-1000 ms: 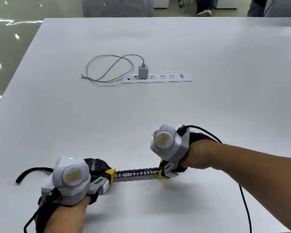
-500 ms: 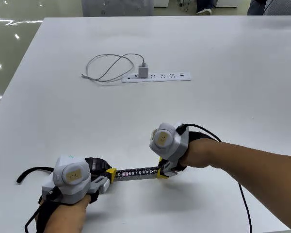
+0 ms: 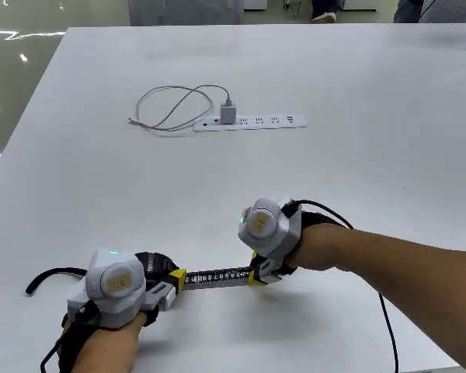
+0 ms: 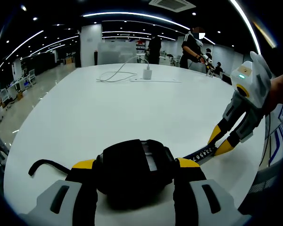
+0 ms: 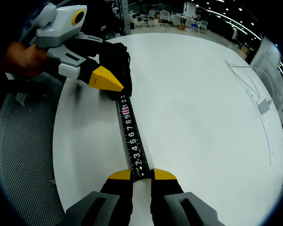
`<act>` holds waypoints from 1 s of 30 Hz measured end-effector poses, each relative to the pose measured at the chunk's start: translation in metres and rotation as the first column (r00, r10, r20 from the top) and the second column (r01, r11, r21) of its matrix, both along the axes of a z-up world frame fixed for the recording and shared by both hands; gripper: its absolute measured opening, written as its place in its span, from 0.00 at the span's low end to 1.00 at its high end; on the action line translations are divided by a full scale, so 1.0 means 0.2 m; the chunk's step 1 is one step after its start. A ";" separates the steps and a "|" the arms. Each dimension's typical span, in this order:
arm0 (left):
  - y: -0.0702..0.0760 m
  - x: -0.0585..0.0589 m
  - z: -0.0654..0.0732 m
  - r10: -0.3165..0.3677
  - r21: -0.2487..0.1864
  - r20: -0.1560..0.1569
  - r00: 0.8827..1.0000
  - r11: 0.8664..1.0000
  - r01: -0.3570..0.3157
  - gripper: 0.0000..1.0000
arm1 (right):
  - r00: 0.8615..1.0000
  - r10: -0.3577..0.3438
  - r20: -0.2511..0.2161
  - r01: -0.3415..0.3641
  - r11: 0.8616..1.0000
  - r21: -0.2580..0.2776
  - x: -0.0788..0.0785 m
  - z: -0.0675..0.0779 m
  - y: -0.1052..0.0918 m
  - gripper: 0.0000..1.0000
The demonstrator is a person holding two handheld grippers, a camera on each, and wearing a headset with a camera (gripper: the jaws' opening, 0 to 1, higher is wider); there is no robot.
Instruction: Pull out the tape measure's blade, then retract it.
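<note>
Tape measure (image 3: pixel 154 266): black case at the near left of the white surface (image 3: pixel 334 93), clamped between the jaws of my left hand-held gripper (image 3: pixel 169 282).
Blade (image 5: pixel 131 136): drawn out a short way, numbers up, running straight from the case to my right hand-held gripper (image 5: pixel 142 175). I cannot tell whether it rests on the surface or hangs just over it.
Right hold: jaws closed together on the blade's end, one yellow tip on each side.
Stage, as I judge it: the pull-out is partway and the retract is not yet done.
Risk one: the blade's end could slip from my right pinch, because the hold is on a thin, narrow strip. The spring would then whip the blade back uncontrolled.
Risk two: pulling off the line of the case mouth could twist or kink the blade.
Risk three: a harder pull could drag the case out of my left jaws if that clamp is light.
Background: a power strip (image 3: pixel 252 122) with a charger (image 3: pixel 228 115) and a looped cable (image 3: pixel 171 109), well apart, far up the surface.
</note>
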State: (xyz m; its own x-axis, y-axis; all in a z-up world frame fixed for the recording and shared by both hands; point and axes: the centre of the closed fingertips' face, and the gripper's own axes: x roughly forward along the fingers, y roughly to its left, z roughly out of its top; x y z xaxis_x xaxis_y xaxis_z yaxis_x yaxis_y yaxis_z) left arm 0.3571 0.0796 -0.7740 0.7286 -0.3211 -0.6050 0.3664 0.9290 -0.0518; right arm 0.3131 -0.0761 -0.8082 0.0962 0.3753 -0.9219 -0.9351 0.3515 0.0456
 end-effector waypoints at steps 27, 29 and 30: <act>0.00 0.00 0.00 -0.007 -0.018 -0.021 1.000 1.000 0.007 0.61 | 1.000 0.004 0.003 -0.004 1.000 0.023 0.01 0.00 0.06 0.10; 0.00 0.00 0.00 -0.006 -0.019 -0.021 1.000 1.000 0.006 0.61 | 1.000 0.009 -0.001 -0.009 1.000 0.018 0.01 0.00 0.07 0.10; 0.00 0.00 0.00 -0.005 -0.021 -0.021 1.000 1.000 0.005 0.61 | 1.000 0.010 -0.001 -0.010 1.000 0.017 0.01 0.00 0.07 0.10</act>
